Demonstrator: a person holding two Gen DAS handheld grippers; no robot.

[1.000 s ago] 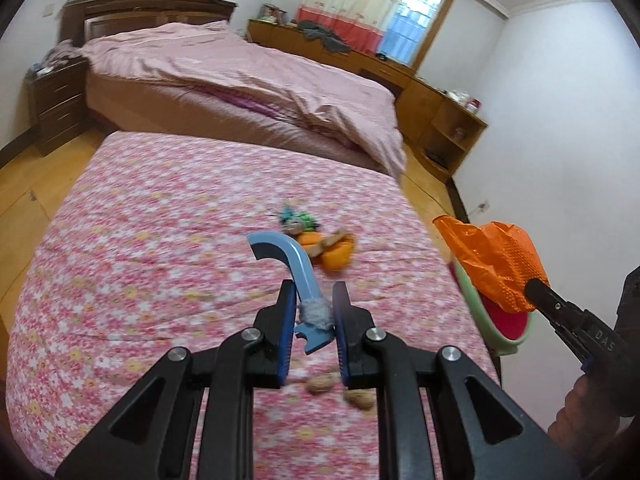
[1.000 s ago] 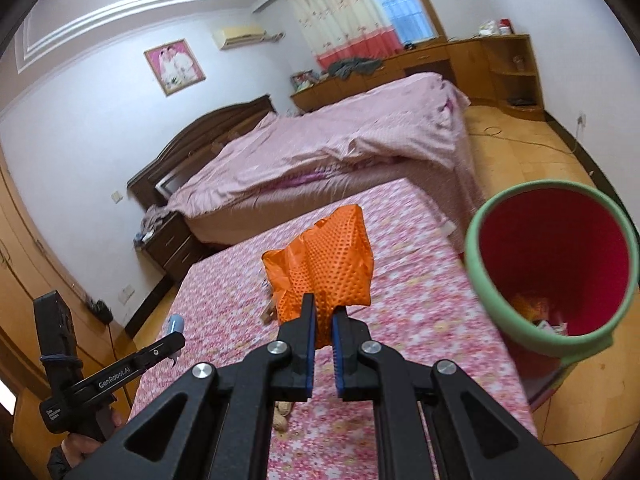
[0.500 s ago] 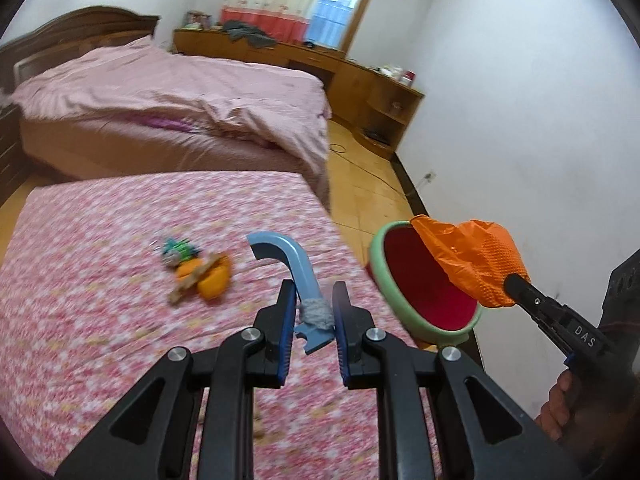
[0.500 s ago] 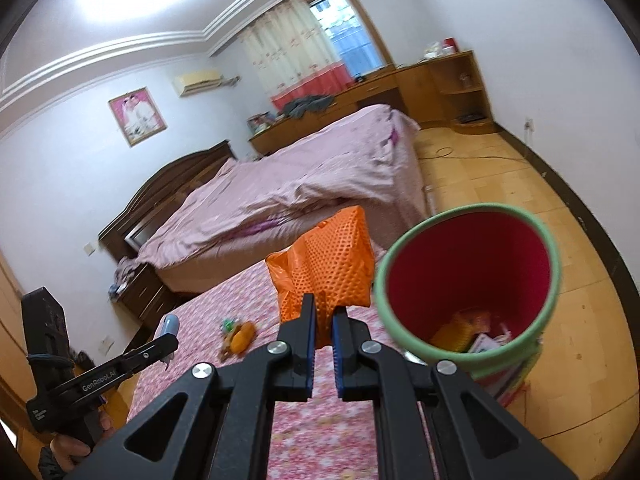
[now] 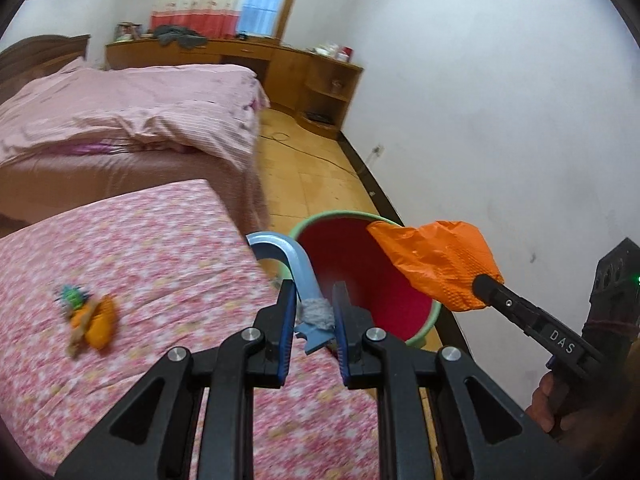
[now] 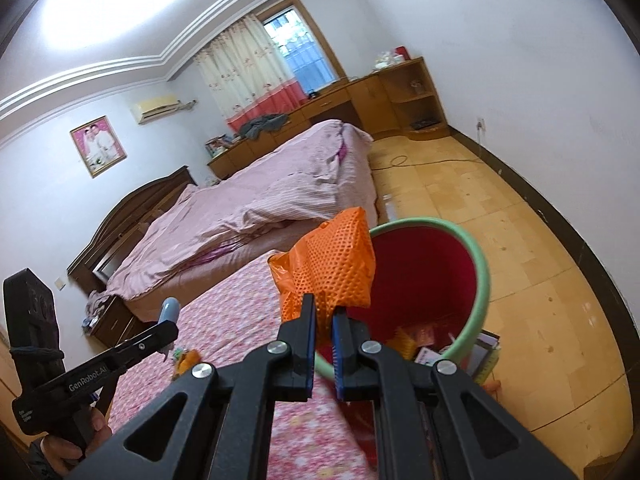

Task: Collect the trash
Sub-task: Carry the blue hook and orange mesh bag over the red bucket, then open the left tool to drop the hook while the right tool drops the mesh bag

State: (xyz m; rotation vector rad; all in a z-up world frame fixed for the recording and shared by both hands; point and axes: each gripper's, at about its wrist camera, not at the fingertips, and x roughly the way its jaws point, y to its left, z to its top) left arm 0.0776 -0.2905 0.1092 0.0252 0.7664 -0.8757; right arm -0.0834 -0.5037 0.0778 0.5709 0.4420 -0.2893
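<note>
My left gripper (image 5: pixel 314 312) is shut on a blue curved plastic piece (image 5: pixel 296 264) with a grey wad (image 5: pixel 318 312) stuck to it, held at the floral bed's right edge beside the bin. My right gripper (image 6: pixel 323 312) is shut on an orange dimpled plastic bag (image 6: pixel 332 272), also visible in the left wrist view (image 5: pixel 436 268), held over the rim of the red bin with a green rim (image 6: pixel 476 248) (image 5: pixel 320 220). The bin holds wrappers and boxes (image 6: pixel 420 340). Orange peel and a small green wrapper (image 5: pixel 90 316) lie on the pink floral bed (image 5: pixel 140 248).
A larger bed with a pink quilt (image 6: pixel 260 208) stands behind. Wooden desk and shelves (image 6: pixel 400 92) line the far wall. A white wall (image 5: pixel 500 120) is close on the right, with yellow floor (image 6: pixel 520 240) around the bin. A nightstand (image 6: pixel 112 316) is at the left.
Both grippers have swung right toward the bin. The orange bag is now over the bin's rim and the blue piece is at the bed's edge beside it. Both stay shut.
</note>
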